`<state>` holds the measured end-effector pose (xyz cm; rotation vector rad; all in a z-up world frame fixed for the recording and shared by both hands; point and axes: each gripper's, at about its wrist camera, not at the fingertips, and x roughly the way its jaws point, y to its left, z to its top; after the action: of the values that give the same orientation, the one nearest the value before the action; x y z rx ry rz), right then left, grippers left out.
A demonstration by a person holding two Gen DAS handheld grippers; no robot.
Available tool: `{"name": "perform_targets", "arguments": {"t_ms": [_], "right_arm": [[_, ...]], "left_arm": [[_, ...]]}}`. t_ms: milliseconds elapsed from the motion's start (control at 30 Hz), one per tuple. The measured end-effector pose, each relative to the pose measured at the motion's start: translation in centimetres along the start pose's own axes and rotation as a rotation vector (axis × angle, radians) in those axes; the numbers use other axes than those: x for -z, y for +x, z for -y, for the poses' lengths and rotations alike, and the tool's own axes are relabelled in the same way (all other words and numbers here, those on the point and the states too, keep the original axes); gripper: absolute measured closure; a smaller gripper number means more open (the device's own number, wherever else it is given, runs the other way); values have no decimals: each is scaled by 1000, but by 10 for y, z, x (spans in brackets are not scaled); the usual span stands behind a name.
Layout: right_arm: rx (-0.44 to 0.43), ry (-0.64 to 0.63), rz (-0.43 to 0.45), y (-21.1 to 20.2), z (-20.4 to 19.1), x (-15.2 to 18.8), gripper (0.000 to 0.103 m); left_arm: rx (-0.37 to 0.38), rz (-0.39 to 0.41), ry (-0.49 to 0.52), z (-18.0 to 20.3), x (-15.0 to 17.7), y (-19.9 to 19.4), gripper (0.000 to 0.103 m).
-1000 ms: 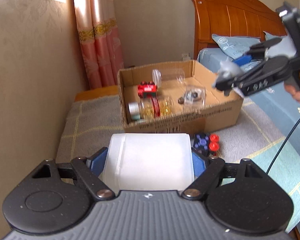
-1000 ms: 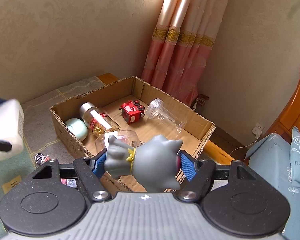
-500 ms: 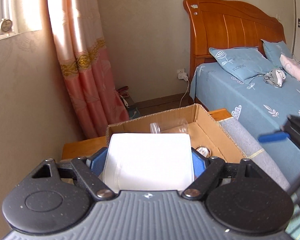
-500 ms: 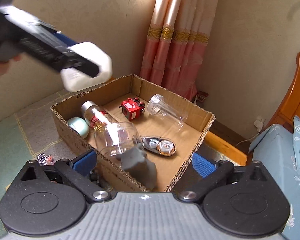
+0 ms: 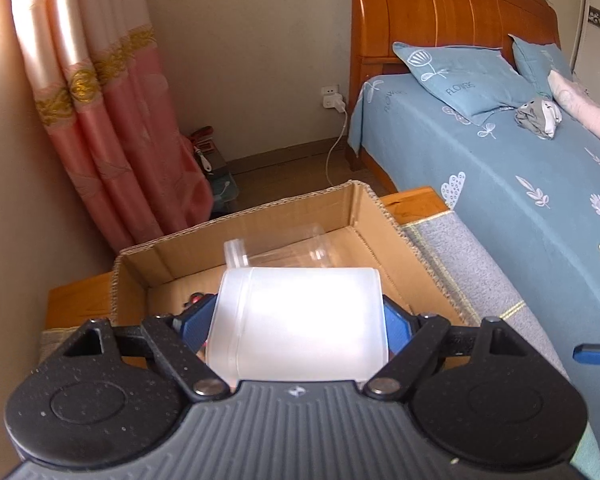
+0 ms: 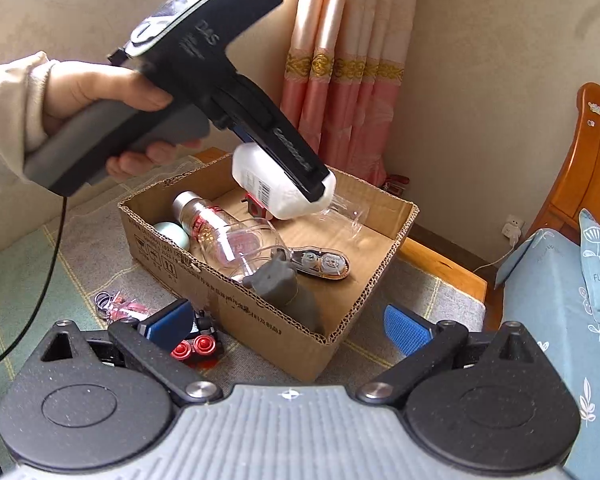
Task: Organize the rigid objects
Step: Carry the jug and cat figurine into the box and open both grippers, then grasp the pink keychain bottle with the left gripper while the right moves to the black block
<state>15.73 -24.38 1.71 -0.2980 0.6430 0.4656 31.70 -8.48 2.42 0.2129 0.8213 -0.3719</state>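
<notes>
My left gripper is shut on a white plastic bottle and holds it over the far part of the cardboard box. In the right wrist view the bottle hangs tilted above the box. My right gripper is open and empty, just in front of the box's near corner. A grey toy figure lies inside the box against the near wall, beside clear jars, a red toy, a tape dispenser and a green egg-shaped thing.
A black toy with red wheels and a key ring lie on the mat left of the box. A blue bed with a wooden headboard stands on the right. A pink curtain hangs behind the box.
My right gripper opened and dropped the grey toy into the box, then drew back. My left gripper carried the white bottle up and over the box.
</notes>
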Motion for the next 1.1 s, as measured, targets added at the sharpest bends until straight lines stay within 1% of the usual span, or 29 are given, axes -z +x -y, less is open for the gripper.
{"name": "perform_targets", "arguments": {"t_ms": [67, 100, 233, 333, 500, 700, 900, 1033, 1100], "right_arm": [[5, 25, 2, -1, 3, 2, 0], [7, 40, 1, -2, 4, 3, 0], [8, 92, 0, -5, 5, 9, 0], [6, 135, 0, -6, 3, 14, 0], [6, 188, -9, -8, -13, 19, 0], [16, 232, -13, -17, -35, 27, 0], [41, 277, -28, -13, -52, 39, 0], [37, 325, -61, 3, -58, 49, 0], [42, 347, -80, 15, -62, 53, 0]], "left_arm": [[-11, 16, 4, 3, -3, -1, 16], [-19, 23, 7, 3, -4, -3, 14], [-31, 55, 15, 3, 1, -24, 9], [-34, 65, 13, 0, 12, -42, 9], [-65, 73, 30, -3, 39, -71, 9], [-107, 59, 46, -6, 85, -100, 9], [-117, 33, -22, -15, 141, -115, 9], [-169, 39, -72, -20, 175, -120, 9], [-215, 43, -87, -21, 191, -123, 9]]}}
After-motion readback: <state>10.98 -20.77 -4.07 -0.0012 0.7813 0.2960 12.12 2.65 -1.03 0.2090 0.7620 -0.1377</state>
